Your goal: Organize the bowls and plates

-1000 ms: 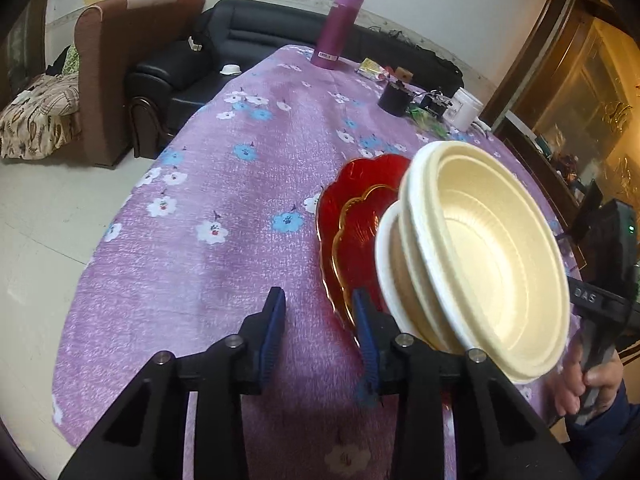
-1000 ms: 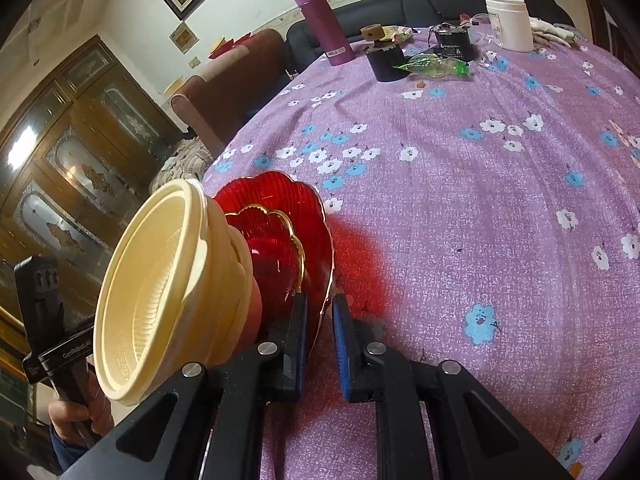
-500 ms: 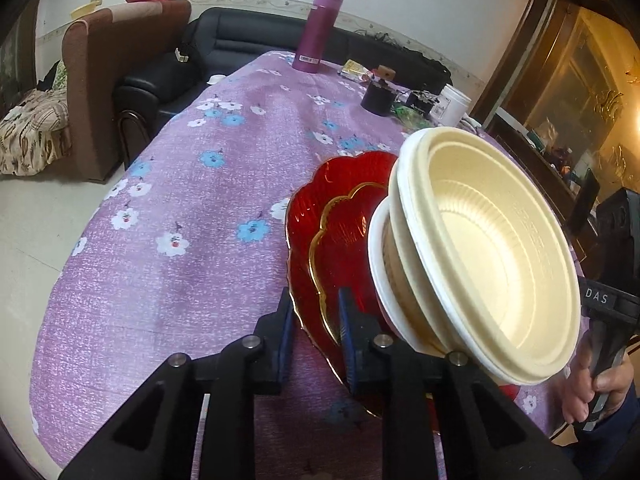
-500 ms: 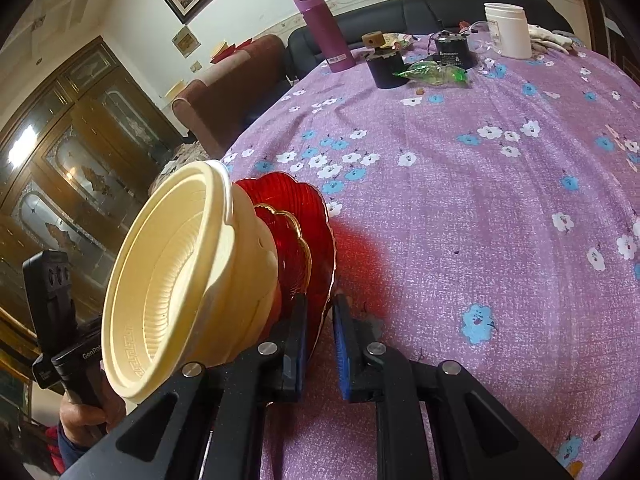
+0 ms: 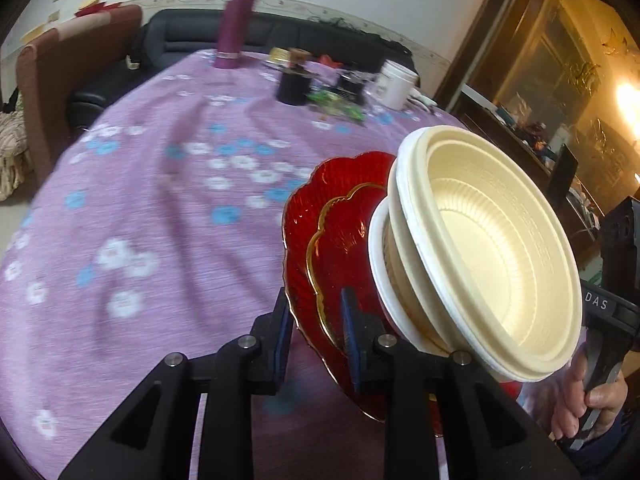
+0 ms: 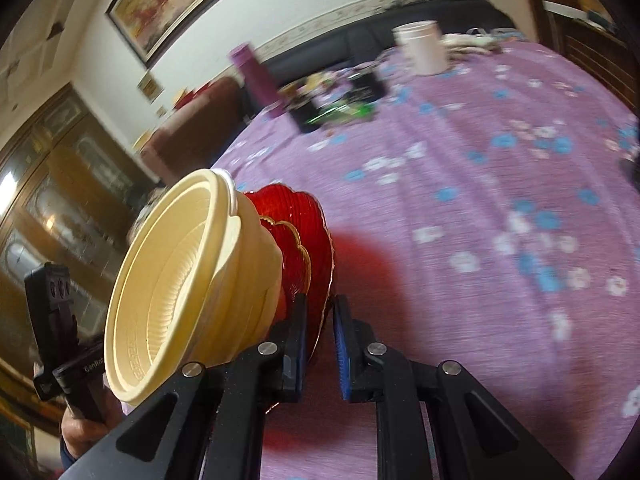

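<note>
Left wrist view shows us the whole pile already gathered: two red plates (image 5: 320,208), the smaller gold-rimmed one lying on the larger, and on them a nest of cream bowls (image 5: 480,248). We hold this pile off the purple flowered tabletop (image 5: 160,200), and it looks tilted in the camera. The left gripper (image 5: 314,332) is clenched on the near rim of the red plates, one blue pad on the outer face of the plates and one on their inner face. The bowls touch the plates only with their base, and nothing grips them directly.

Right wrist view shows the same pile from the other side. The right gripper (image 6: 320,340) pinches the opposite rim of the red plates; a narrow gap shows between its blue pads, with the plate edge inside it, so we judge it is grasping the plates. The other gripper's handle and the hand (image 6: 80,424) holding it are at the left edge.

We judge that the sorting and stacking are finished, because no loose plate or bowl is seen on the cloth. What is left is to carry the pile and set it down. The far end of the tabletop holds a purple flask (image 5: 236,24), a white jar (image 5: 396,84) and small clutter, so the free cloth nearer to us seems the better place. The bowls may slide if the tilt grows.
</note>
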Demonstrator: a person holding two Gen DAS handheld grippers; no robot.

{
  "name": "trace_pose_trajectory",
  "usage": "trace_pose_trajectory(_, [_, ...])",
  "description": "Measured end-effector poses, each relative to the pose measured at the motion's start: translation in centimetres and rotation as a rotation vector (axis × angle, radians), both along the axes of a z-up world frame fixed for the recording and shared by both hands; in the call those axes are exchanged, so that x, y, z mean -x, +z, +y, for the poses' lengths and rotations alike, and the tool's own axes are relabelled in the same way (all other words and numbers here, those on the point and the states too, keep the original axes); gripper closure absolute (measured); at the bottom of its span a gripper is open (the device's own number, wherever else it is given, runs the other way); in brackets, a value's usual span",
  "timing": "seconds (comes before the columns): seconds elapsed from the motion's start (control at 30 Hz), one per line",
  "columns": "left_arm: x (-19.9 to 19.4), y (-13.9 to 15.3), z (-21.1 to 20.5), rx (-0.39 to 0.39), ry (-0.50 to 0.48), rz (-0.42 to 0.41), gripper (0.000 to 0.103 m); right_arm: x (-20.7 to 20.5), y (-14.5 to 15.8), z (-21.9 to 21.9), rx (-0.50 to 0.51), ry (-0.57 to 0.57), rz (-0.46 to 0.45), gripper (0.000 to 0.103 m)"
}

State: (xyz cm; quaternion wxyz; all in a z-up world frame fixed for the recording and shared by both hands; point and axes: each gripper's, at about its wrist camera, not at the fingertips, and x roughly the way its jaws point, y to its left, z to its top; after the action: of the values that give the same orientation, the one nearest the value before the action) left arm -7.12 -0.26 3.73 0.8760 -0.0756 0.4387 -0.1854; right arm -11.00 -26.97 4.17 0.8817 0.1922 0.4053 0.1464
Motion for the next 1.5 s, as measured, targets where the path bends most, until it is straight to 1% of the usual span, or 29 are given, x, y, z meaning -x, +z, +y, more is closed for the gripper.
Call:
trace_pose_trajectory(0.17, [-1.0, -0.3, -5.1, -0.013, -0.027, -0.004, 0.078, 0.4, -0.1, -4.4, -0.009, -0.107, -0.003, 0.089])
trace_pose_trajectory(0.3, [-1.2, -1.1, -7.0, -0.028, -0.011, -0.011, 0.076, 0.6, -0.6, -6.3, -0.006, -0.154, -0.003, 0.089])
trace_pose_trajectory(0.37, [-1.1, -1.6, -7.5, -0.013, 0.004, -0.013, 0.076, 0.8, -0.9, -6.9, 0.000, -0.173, -0.009, 0.089])
trace_pose_trajectory(0.53, [-0.5, -1.6, -8.5, -0.062, 0.021, -0.063, 0.076, 1.2, -1.5, -7.6, 0.017, -0.195, -0.024, 0.089])
trace_pose_trajectory(0.67, [-0.3, -1.6, -8.9, -0.096, 0.029, -0.076, 0.076, 1.1, -2.2, -7.7, 0.008, -0.203, -0.023, 0.089])
trace_pose_trajectory(0.77, [-0.3, -1.5, -9.0, -0.108, 0.036, -0.079, 0.076, 1.1, -2.4, -7.6, 0.019, -0.206, -0.037, 0.089])
trace_pose_trajectory(0.87, [-0.3, -1.5, -9.0, -0.111, 0.038, -0.082, 0.074, 1.1, -2.4, -7.5, 0.022, -0.206, -0.053, 0.087])
trace_pose_trajectory(0.97, [-0.5, -1.7, -8.9, -0.110, 0.043, -0.065, 0.073, 1.1, -2.5, -7.3, 0.034, -0.208, -0.066, 0.087])
trace_pose_trajectory(1.03, [-0.5, -1.8, -8.8, -0.105, 0.052, -0.061, 0.072, 1.0, -2.5, -7.5, 0.025, -0.207, -0.064, 0.087])
trace_pose_trajectory(1.07, [-0.5, -1.8, -8.7, -0.101, 0.053, -0.060, 0.071, 1.0, -2.6, -7.6, 0.018, -0.207, -0.064, 0.087])
trace_pose_trajectory(1.13, [-0.6, -1.9, -8.7, -0.103, 0.056, -0.056, 0.061, 0.9, -2.6, -7.7, 0.013, -0.206, -0.063, 0.087])
trace_pose_trajectory(1.2, [-0.7, -1.9, -8.8, -0.106, 0.051, -0.054, 0.058, 0.9, -2.6, -7.7, 0.013, -0.208, -0.063, 0.087])
trace_pose_trajectory(1.27, [-0.6, -1.8, -8.8, -0.109, 0.050, -0.057, 0.057, 1.0, -2.6, -7.7, 0.018, -0.215, -0.061, 0.086])
trace_pose_trajectory(1.3, [-0.6, -1.8, -8.8, -0.105, 0.049, -0.061, 0.055, 1.1, -2.6, -7.8, 0.023, -0.220, -0.061, 0.086])
trace_pose_trajectory(1.37, [-0.4, -1.7, -8.6, -0.098, 0.052, -0.066, 0.047, 1.4, -2.5, -7.8, 0.040, -0.230, -0.058, 0.086])
trace_pose_trajectory(1.4, [-0.3, -1.6, -8.5, -0.095, 0.053, -0.070, 0.041, 1.6, -2.3, -7.8, 0.045, -0.235, -0.063, 0.086])
trace_pose_trajectory(1.43, [-0.1, -1.4, -8.4, -0.092, 0.058, -0.077, 0.036, 2.1, -2.0, -7.9, 0.053, -0.241, -0.075, 0.084])
trace_pose_trajectory(1.5, [0.3, -1.2, -8.0, -0.092, 0.063, -0.086, 0.032, 3.1, -1.3, -8.1, 0.082, -0.258, -0.096, 0.070])
